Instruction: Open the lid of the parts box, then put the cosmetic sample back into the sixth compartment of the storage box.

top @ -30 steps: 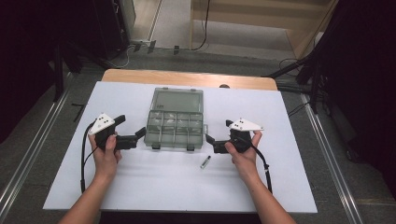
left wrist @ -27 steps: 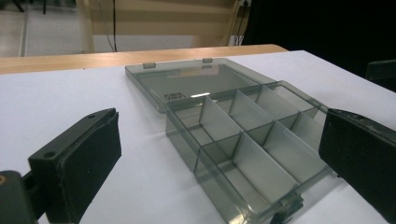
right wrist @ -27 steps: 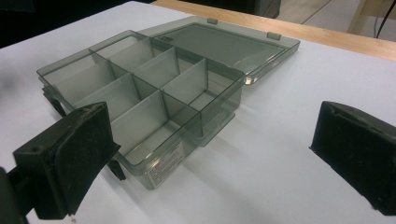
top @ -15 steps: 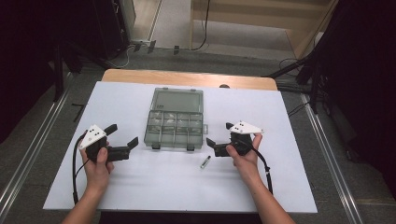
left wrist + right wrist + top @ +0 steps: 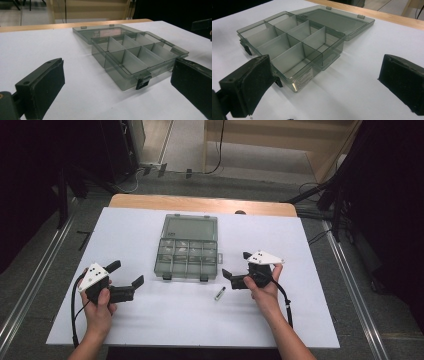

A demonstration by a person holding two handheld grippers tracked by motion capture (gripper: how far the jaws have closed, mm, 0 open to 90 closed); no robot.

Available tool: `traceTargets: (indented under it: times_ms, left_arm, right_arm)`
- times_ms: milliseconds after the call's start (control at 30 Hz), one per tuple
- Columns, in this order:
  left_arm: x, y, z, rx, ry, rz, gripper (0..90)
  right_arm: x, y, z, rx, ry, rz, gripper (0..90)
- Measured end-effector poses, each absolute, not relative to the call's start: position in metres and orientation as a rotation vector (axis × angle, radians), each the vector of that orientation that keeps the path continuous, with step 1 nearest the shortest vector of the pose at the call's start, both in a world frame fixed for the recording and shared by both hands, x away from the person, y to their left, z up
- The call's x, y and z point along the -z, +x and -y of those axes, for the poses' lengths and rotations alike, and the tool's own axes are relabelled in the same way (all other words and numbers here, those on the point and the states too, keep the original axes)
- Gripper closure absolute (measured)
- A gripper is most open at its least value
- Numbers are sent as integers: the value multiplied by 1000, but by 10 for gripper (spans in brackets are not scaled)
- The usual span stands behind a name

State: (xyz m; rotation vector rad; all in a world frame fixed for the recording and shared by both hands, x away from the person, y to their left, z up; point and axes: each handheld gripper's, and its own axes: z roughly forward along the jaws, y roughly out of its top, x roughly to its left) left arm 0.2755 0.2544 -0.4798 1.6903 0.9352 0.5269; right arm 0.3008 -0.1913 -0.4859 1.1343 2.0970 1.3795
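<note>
Organizer box (image 5: 189, 251) lid flat; left tongs (image 5: 126, 279), right tongs (image 5: 234, 269) agape, flanking, apart.

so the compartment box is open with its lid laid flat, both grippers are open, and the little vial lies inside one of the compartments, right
Not quite: the small vial lies on the white table, in front of the compartment box, near the right gripper, as the high view shows. The rest holds, including the open left gripper.

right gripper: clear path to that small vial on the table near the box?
Probably yes. The small vial lies alone on the white table, just beside the right gripper, whose fingers stand open. Nothing sits between them; the open box is farther back.
</note>
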Motion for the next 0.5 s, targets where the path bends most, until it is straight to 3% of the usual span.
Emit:
traceTargets:
  times_ms: [500]
  left_arm:
    - [485, 255, -269, -532, 1679, -962, 0]
  right_arm:
    - [482, 298, 194, -1381, 1118, -2109, 0]
